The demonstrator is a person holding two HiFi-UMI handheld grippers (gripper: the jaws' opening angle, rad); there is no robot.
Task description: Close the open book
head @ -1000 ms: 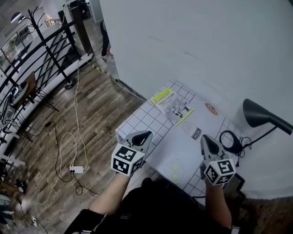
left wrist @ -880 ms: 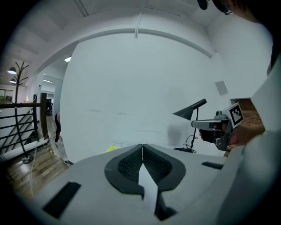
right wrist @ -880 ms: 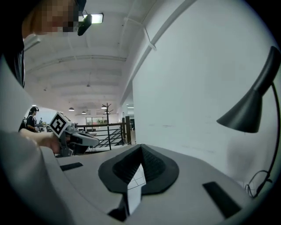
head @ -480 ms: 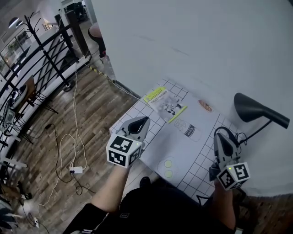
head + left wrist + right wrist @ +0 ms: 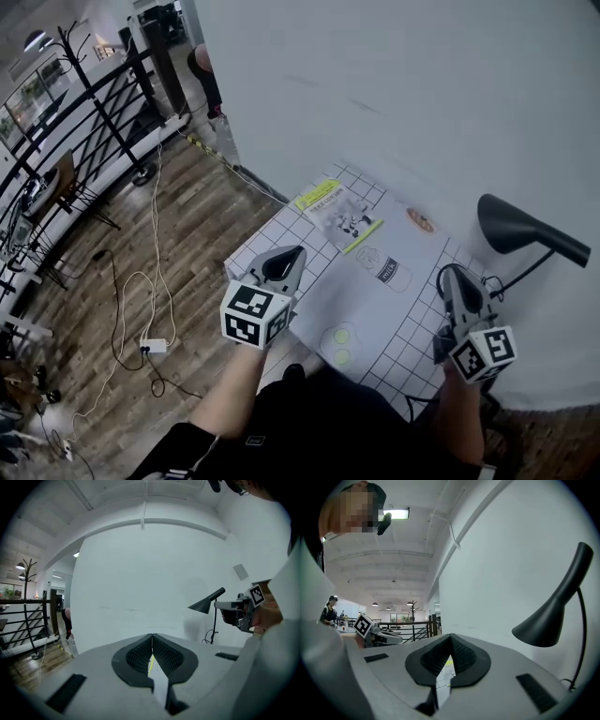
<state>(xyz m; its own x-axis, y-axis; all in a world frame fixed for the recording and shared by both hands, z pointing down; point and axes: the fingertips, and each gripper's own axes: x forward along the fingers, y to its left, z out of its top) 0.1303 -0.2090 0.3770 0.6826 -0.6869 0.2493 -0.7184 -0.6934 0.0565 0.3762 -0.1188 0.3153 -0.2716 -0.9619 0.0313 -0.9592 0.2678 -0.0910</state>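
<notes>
The book lies flat on the far left part of the grid-patterned table, a printed face with yellow-green bands turned up. Both grippers hover above the table's near side, well short of the book. My left gripper hangs over the near left edge, its jaws shut and empty; the left gripper view shows its tips meeting. My right gripper is at the right edge by the lamp, also shut with nothing held, tips together.
A black desk lamp and its coiled cable stand at the table's right. The white mat carries a milk print, an orange spot and two yellow-green discs. A white wall rises behind; wooden floor with cables lies left.
Over the last second my right gripper swung out from above the mat to the right edge of the table. My left gripper shifted slightly. The book has not moved.
</notes>
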